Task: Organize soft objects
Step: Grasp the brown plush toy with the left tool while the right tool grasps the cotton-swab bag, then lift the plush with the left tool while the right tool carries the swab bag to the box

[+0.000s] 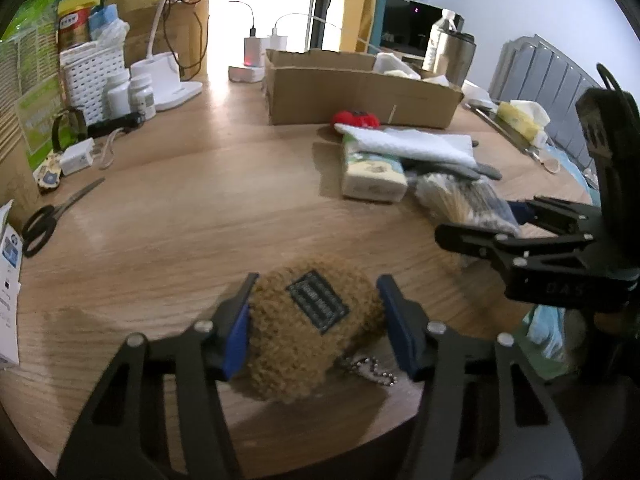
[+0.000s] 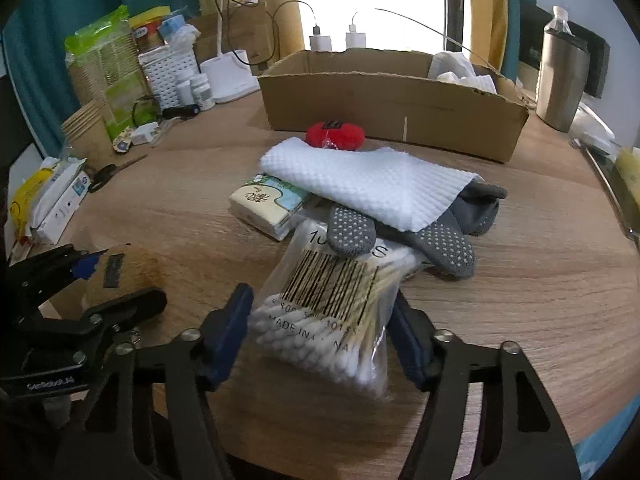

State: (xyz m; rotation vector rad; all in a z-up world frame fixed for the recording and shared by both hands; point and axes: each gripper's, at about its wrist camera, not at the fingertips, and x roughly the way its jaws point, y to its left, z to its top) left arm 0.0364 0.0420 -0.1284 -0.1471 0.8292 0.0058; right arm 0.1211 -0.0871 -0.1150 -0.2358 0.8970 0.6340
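Observation:
My left gripper is shut on a brown fuzzy plush with a dark label and a bead chain, at the table's near edge; it also shows in the right wrist view. My right gripper is shut on a clear bag of cotton swabs. Beyond lie grey dotted socks, a white cloth, a tissue pack and a red plush. An open cardboard box stands behind them.
Scissors, pill bottles, a white basket and chargers crowd the table's left and back. A steel tumbler stands at the right. White cloths lie in the box.

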